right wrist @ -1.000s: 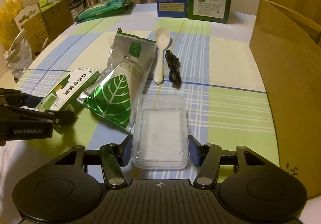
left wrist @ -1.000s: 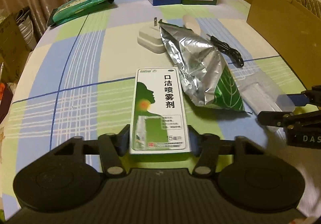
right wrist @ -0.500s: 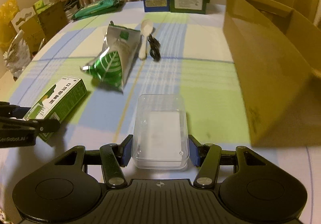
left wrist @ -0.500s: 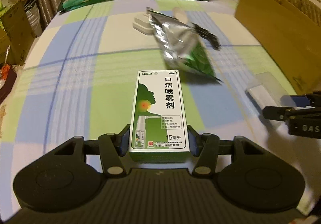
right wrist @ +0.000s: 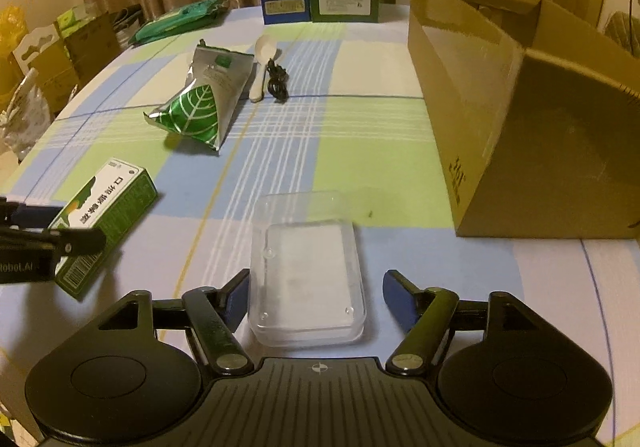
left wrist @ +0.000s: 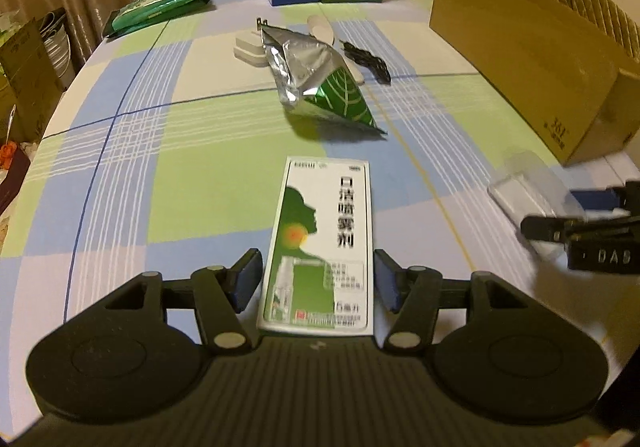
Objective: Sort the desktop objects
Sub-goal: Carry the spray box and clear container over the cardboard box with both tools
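Between spread left gripper [left wrist: 316, 283] fingers, spray box [left wrist: 320, 243] lengthwise.

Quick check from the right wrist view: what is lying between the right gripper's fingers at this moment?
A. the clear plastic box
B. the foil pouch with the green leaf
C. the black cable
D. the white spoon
A: the clear plastic box lies on the tablecloth between the open fingers of the right gripper, while the foil pouch, white spoon and black cable lie farther up the table.
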Action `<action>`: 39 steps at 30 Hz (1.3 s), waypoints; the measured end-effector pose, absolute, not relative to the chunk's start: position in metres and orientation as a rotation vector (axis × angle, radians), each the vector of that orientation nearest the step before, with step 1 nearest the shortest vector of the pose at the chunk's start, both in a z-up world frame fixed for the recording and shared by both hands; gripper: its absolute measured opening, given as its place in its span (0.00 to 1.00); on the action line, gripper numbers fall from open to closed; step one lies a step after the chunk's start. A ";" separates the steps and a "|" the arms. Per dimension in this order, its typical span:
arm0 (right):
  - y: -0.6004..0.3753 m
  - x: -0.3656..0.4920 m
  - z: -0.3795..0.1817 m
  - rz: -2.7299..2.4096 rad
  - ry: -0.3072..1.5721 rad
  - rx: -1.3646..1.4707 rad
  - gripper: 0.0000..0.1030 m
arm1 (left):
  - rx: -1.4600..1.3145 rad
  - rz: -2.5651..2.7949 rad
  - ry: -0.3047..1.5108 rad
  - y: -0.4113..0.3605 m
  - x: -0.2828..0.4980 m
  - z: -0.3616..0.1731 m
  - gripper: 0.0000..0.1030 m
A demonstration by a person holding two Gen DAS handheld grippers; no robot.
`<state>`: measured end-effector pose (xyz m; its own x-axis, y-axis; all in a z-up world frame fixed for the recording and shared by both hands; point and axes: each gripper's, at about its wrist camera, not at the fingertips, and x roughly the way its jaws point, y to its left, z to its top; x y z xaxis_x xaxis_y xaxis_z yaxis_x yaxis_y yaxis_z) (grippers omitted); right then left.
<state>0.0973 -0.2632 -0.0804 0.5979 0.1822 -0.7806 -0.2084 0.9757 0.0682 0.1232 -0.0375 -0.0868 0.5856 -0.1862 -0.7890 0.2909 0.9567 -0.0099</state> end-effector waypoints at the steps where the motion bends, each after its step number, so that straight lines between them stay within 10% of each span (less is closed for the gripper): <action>1: -0.263 0.098 -0.081 0.226 0.900 -0.034 0.66 | 0.126 -0.280 0.903 -0.039 0.125 -0.087 0.54; 39: -0.254 0.099 -0.062 0.221 0.792 -0.049 0.52 | 0.148 -0.307 0.877 -0.062 0.140 -0.076 0.49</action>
<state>0.0985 -0.2536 -0.0616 0.6804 0.1780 -0.7109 -0.2148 0.9759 0.0388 0.1399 -0.0623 -0.0756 0.5995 -0.2029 -0.7742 0.3236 0.9462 0.0026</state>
